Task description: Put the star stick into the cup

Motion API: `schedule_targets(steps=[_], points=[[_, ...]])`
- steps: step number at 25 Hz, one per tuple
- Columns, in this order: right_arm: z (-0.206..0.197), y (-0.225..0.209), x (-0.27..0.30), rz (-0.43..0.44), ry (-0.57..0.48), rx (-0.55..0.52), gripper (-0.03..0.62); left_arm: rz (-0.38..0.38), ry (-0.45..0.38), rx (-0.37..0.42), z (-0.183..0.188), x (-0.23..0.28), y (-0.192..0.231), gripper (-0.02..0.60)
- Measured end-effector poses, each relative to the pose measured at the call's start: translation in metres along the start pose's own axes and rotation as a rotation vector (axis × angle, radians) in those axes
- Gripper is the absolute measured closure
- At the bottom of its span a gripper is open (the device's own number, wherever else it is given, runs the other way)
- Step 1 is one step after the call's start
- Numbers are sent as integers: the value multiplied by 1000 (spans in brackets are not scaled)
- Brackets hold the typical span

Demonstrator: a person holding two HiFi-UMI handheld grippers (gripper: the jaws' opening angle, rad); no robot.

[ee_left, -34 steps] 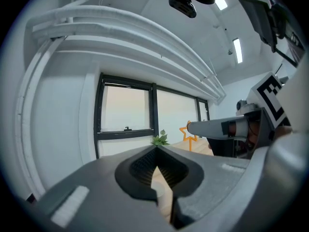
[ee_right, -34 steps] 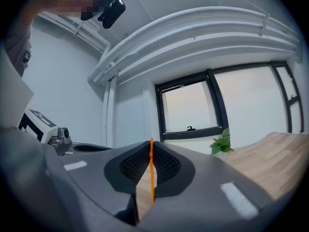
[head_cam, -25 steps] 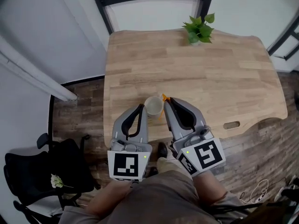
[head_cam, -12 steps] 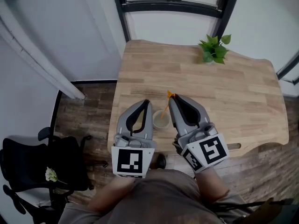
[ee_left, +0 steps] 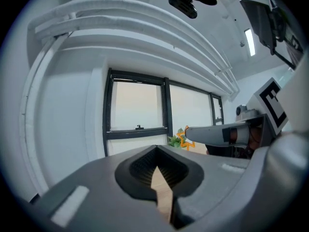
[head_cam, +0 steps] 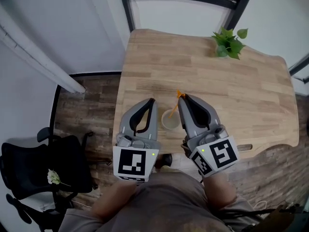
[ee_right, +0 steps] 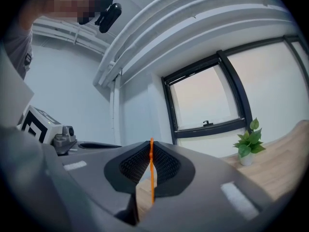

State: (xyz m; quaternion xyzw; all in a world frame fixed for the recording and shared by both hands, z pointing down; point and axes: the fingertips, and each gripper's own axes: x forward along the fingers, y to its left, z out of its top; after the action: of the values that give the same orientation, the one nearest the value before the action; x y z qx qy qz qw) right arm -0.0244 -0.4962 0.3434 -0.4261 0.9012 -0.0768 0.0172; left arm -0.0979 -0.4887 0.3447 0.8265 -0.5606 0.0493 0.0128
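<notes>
The right tongs (head_cam: 182,96) pinch the star stick (head_cam: 175,107) at their tips over the cup (head_cam: 170,122); left tongs (head_cam: 151,102) closed beside it.

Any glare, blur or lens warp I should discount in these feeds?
Head view: sharp, evenly lit, table free of glare. Left gripper view: fisheye bends overhead pipes, window washed out, corners black. Right gripper view: same warp, mosaic patch top left, stick clear.

Cup (head_cam: 170,121) on table (head_cam: 227,88) between left hand-held gripper (head_cam: 152,101) and right hand-held gripper (head_cam: 183,97) with star stick (head_cam: 179,95)
</notes>
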Motion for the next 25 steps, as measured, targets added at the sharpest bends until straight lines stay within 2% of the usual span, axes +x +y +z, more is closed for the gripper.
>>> schedule_targets(steps=[4, 9, 16, 19, 25], points=[[-30, -11, 3, -55, 59, 43, 549, -44, 32, -48, -22, 5, 5, 581], [-71, -17, 1, -93, 135, 85, 549, -63, 98, -97, -54, 11, 16, 581], [-79, -29, -1, -140, 121, 85, 545, -112, 131, -117, -73, 20, 13, 581], [-87, -33, -4, -164, 141, 83, 510, -124, 142, -122, -79, 20, 12, 581], [-91, -38, -14, -209, 137, 89, 508, -143, 132, -115, -76, 20, 8, 581]])
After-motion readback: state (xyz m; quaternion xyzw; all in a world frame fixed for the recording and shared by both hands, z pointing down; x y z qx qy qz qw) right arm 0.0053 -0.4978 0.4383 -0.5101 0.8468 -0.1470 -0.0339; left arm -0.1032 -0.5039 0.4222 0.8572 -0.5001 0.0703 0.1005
